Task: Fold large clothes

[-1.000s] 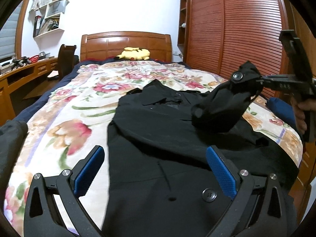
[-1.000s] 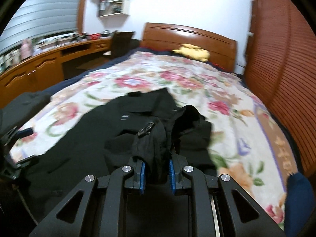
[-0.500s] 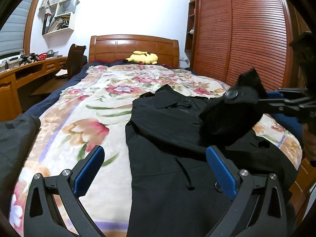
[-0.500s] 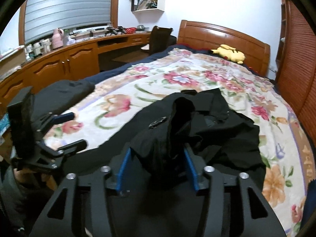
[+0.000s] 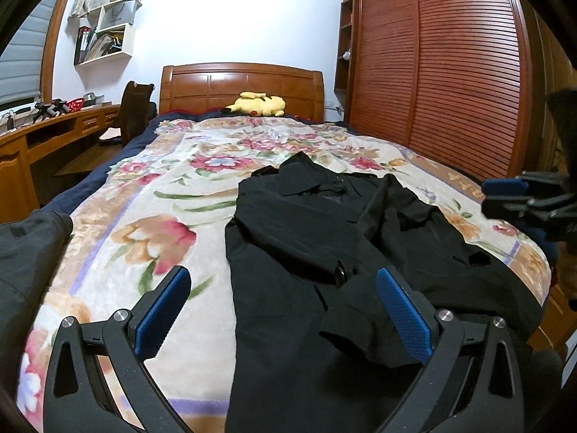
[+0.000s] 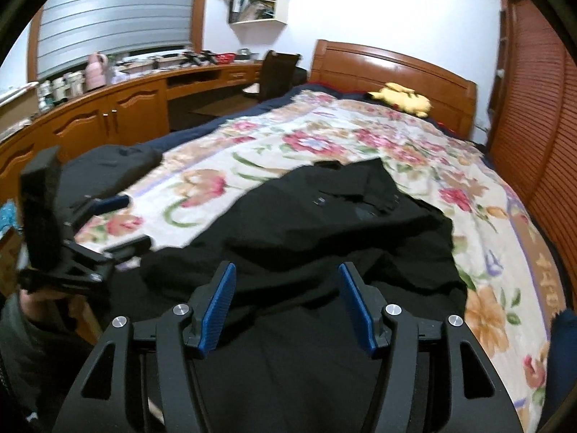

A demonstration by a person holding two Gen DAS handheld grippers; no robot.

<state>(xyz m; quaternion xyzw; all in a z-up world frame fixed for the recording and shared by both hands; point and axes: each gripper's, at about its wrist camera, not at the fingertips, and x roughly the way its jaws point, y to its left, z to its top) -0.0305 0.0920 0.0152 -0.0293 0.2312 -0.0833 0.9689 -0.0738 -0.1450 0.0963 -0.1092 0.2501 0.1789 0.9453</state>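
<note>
The bed (image 5: pixel 151 216), under a floral blanket (image 5: pixel 119 238), carries the work: a large black coat (image 5: pixel 306 238) lies lengthways along its right half, collar toward the headboard (image 5: pixel 241 83), hem at the near edge. A second dark garment (image 5: pixel 25 252) sits at the left edge, well apart, and a yellow plush toy (image 5: pixel 258 104) rests by the headboard. On the coat, the right sleeve (image 5: pixel 414 223) lies folded inward across the chest, bunched and ridged rather than flat. The right gripper (image 6: pixel 286 306) hovers just above the lower body of the coat; its jaws have just been opening and now stand about half apart, with no cloth between the blue pads. The left gripper (image 5: pixel 285 310) stands wide open over the coat's left edge, holding nothing. The step in hand looks like settling the released sleeve and going for the next fold. To do it well, I would first smooth the sleeve so it lies straight, then take the left side at shoulder and hem together, pinching only the top layer, and carry it across so the edges line up before letting go.
</note>
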